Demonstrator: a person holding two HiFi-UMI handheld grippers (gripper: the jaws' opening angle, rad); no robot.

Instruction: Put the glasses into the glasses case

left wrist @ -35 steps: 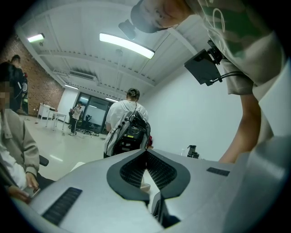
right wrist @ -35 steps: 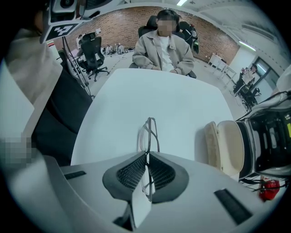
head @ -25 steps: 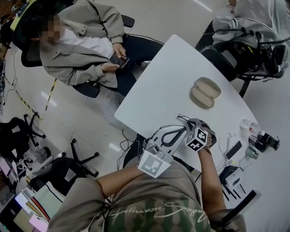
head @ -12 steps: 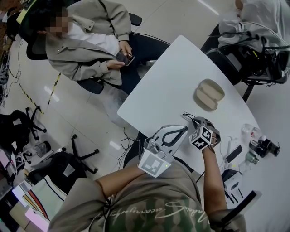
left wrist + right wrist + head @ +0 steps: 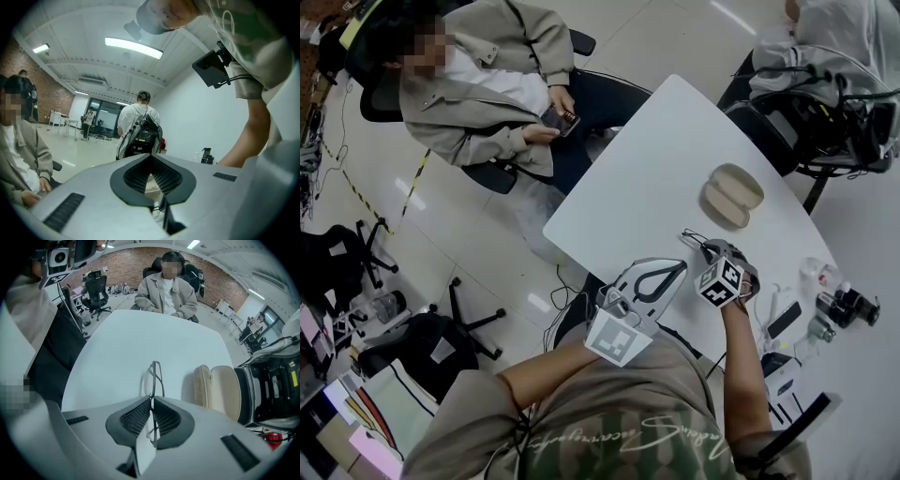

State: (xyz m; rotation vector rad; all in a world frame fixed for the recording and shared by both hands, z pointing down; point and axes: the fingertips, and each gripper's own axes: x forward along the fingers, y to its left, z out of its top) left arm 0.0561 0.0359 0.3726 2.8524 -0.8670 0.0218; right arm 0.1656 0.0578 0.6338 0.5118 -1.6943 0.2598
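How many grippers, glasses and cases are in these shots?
grippers: 2 (left gripper, right gripper)
glasses: 1, in the right gripper
case: 1, open on the table
total: 4

2 grippers: L gripper [image 5: 151, 158], R gripper [image 5: 152, 400], 1 pr glasses [image 5: 154, 375], 1 glasses case [image 5: 221, 391], 1 table [image 5: 117, 345]

Bright, even indoor light comes from ceiling strips [image 5: 133, 48]; both gripper views bend and darken at the edges; shadows are soft.
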